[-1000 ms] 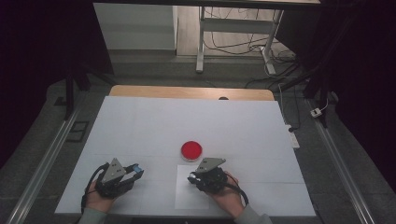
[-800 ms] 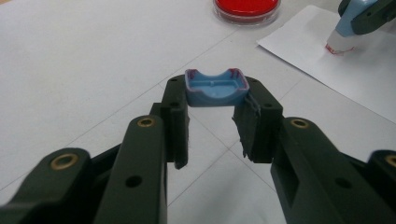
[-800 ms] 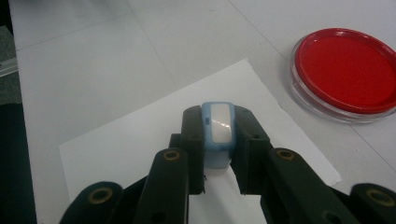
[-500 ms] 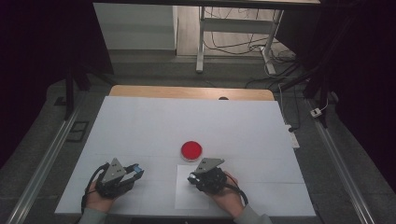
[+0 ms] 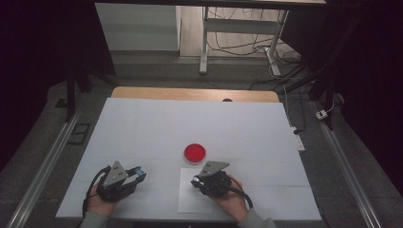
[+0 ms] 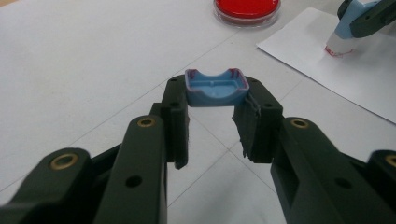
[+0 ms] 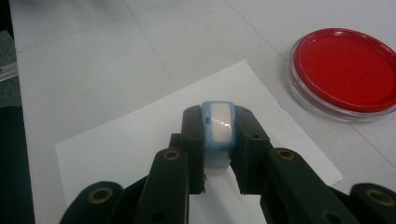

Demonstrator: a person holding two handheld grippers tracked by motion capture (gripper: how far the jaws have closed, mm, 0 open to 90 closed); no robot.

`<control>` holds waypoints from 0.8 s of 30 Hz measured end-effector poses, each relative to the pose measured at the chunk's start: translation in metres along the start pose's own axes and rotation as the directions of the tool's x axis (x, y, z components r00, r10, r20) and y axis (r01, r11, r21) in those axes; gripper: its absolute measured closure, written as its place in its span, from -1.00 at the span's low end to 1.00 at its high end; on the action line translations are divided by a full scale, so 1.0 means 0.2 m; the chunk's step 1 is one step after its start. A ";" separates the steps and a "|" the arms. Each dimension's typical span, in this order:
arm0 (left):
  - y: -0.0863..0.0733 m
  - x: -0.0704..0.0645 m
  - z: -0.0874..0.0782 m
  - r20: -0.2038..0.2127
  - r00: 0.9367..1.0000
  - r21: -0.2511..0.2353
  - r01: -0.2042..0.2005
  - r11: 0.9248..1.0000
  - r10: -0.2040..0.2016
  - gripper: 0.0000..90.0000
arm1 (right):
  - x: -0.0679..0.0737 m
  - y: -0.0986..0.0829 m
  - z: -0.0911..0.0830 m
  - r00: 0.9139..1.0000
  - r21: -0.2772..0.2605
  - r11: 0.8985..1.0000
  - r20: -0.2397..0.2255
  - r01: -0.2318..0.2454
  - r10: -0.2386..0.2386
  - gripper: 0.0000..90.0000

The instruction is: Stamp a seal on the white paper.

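My left gripper (image 6: 215, 100) is shut on a small blue cap (image 6: 215, 87), hollow side toward the camera, held just above the table. In the high view it (image 5: 139, 174) lies at the front left. My right gripper (image 7: 217, 126) is shut on a light-blue stamp (image 7: 217, 133) with a white panel on its top. Its lower end rests on a white paper sheet (image 7: 140, 140). In the left gripper view the stamp (image 6: 345, 32) shows a red-stained white tip touching the paper (image 6: 341, 79). A round red dish (image 5: 195, 153) sits just beyond the right gripper (image 5: 196, 182).
The white table top (image 5: 199, 123) stretches far beyond the dish, with a wooden strip (image 5: 190, 93) at its back edge. Metal rails run along both sides on the floor. The paper sheet (image 5: 190, 202) lies near the front edge.
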State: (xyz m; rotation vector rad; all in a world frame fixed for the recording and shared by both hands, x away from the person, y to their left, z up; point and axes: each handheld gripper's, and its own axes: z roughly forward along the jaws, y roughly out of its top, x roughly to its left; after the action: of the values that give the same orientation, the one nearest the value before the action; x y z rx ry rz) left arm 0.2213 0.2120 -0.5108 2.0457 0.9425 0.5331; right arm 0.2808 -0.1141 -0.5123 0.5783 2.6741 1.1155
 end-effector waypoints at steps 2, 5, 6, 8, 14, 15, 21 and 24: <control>0.00 0.00 0.00 0.000 1.000 0.000 0.000 1.000 0.000 0.47 | 0.00 0.00 0.00 1.000 0.000 1.000 0.003 0.002 -0.002 0.69; 0.00 0.00 0.00 0.000 1.000 0.001 -0.001 1.000 0.001 0.46 | 0.00 0.00 0.00 1.000 0.000 1.000 0.002 0.002 -0.002 0.70; 0.00 0.00 0.00 -0.001 1.000 0.000 0.000 1.000 0.000 0.47 | 0.00 0.00 0.00 1.000 0.001 1.000 0.001 0.002 -0.002 0.70; 0.00 0.00 0.00 -0.001 1.000 0.000 0.001 1.000 -0.001 0.47 | 0.00 0.00 0.00 1.000 0.001 1.000 0.001 0.003 -0.003 0.69; 0.00 0.00 -0.01 -0.006 1.000 -0.006 0.004 1.000 -0.004 0.47 | 0.01 0.00 0.00 1.000 -0.005 1.000 0.011 0.017 -0.017 0.69; 0.00 0.01 -0.01 -0.006 1.000 -0.006 0.004 1.000 -0.004 0.47 | 0.01 0.00 0.00 1.000 -0.003 1.000 0.012 0.018 -0.018 0.69; 0.00 0.00 -0.01 -0.008 1.000 -0.006 0.003 1.000 -0.003 0.47 | 0.01 0.00 0.00 1.000 -0.010 1.000 0.011 0.013 -0.013 0.69; 0.00 0.01 -0.01 -0.008 1.000 -0.005 0.004 1.000 -0.004 0.47 | 0.01 0.00 -0.01 1.000 -0.014 1.000 0.009 0.017 -0.017 0.68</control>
State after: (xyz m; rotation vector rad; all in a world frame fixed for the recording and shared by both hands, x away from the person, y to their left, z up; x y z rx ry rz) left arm 0.2215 0.2137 -0.5099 2.0379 0.9490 0.5421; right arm 0.2786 -0.1147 -0.5122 0.5553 2.6562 1.1240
